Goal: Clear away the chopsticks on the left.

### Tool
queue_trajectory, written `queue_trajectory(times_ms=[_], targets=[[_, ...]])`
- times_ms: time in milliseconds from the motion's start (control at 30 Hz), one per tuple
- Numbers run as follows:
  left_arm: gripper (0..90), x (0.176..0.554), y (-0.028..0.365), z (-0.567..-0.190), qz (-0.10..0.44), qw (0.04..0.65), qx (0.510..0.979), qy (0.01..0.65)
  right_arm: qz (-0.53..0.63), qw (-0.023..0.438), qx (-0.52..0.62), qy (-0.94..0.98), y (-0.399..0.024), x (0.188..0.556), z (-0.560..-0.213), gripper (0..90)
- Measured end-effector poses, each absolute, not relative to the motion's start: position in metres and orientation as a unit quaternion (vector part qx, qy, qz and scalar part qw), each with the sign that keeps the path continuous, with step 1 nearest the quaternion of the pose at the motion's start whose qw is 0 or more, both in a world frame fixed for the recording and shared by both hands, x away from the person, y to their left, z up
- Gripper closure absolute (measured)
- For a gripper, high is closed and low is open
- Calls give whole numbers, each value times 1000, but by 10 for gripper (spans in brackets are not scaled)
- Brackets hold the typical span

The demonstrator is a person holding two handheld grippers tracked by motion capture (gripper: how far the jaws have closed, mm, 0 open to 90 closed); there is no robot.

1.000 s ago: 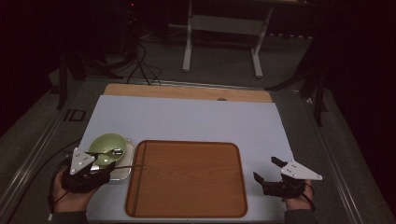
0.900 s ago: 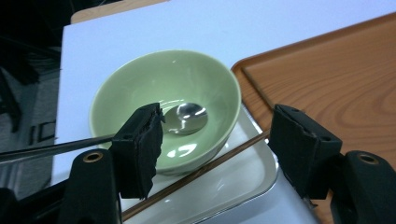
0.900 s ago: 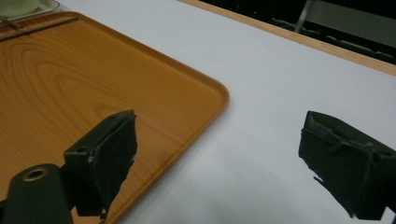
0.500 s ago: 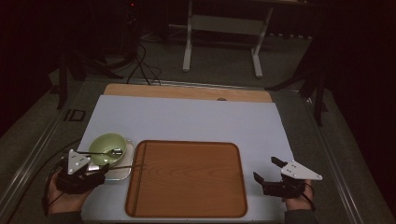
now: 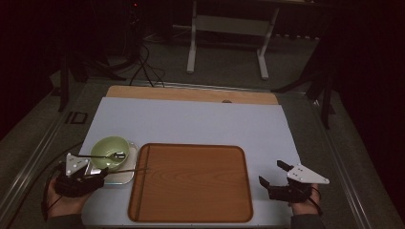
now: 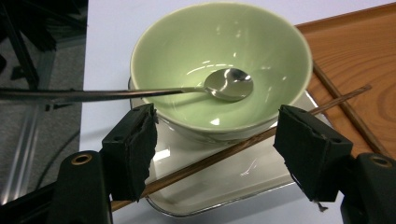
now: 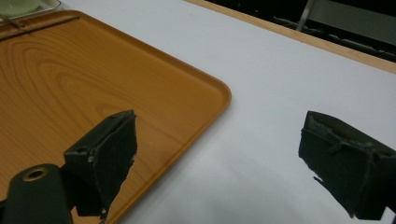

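Note:
A pale green bowl (image 5: 110, 149) (image 6: 219, 51) stands on a small metal tray (image 5: 125, 176) (image 6: 224, 191). In it lies a metal spoon (image 5: 109, 155) (image 6: 229, 84), its handle sticking out to the left over the rim. A wooden chopstick (image 6: 219, 156) lies slantwise across the metal tray and onto the wooden tray (image 5: 191, 183) (image 6: 364, 60). My left gripper (image 5: 101, 174) (image 6: 217, 144) is just short of the bowl. It is open and its jaws have just been opening. The chopstick crosses the gap between them, untouched. My right gripper (image 5: 272, 173) (image 7: 217, 158) is open and empty beside the wooden tray's (image 7: 93, 79) right edge.
A second chopstick (image 6: 345, 109) rests along the wooden tray's left rim. The white table cover (image 5: 200, 121) stretches behind the trays to a wooden strip (image 5: 191, 94) at the far edge. Cables and a table frame (image 5: 229, 28) stand on the floor beyond.
My left gripper has drawn back from the bowl toward the person and sunk a little, with its jaws spreading. The right gripper has kept still.

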State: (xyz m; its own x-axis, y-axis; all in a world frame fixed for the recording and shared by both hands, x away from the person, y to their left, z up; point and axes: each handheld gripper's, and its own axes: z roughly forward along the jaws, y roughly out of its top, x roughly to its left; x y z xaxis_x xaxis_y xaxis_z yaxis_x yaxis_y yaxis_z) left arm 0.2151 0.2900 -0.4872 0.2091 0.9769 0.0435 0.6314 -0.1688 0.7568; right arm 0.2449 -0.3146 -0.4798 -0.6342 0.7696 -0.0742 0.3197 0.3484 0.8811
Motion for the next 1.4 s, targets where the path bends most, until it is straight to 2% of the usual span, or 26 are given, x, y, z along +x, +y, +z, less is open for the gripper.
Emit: queue_trajectory(times_ms=[467, 800, 1033, 1400], targets=[[294, 218, 296, -497, 247, 327, 723, 556, 453, 249, 349, 782, -315, 245, -480, 109], [290, 228, 296, -511, 214, 296, 749, 552, 452, 247, 348, 784, -314, 245, -480, 109], [359, 230, 292, -516, 202, 277, 762, 549, 451, 245, 347, 785, -314, 245, -480, 108], [519, 229, 285, -516, 198, 260, 773, 543, 450, 245, 347, 785, -314, 245, -480, 108]])
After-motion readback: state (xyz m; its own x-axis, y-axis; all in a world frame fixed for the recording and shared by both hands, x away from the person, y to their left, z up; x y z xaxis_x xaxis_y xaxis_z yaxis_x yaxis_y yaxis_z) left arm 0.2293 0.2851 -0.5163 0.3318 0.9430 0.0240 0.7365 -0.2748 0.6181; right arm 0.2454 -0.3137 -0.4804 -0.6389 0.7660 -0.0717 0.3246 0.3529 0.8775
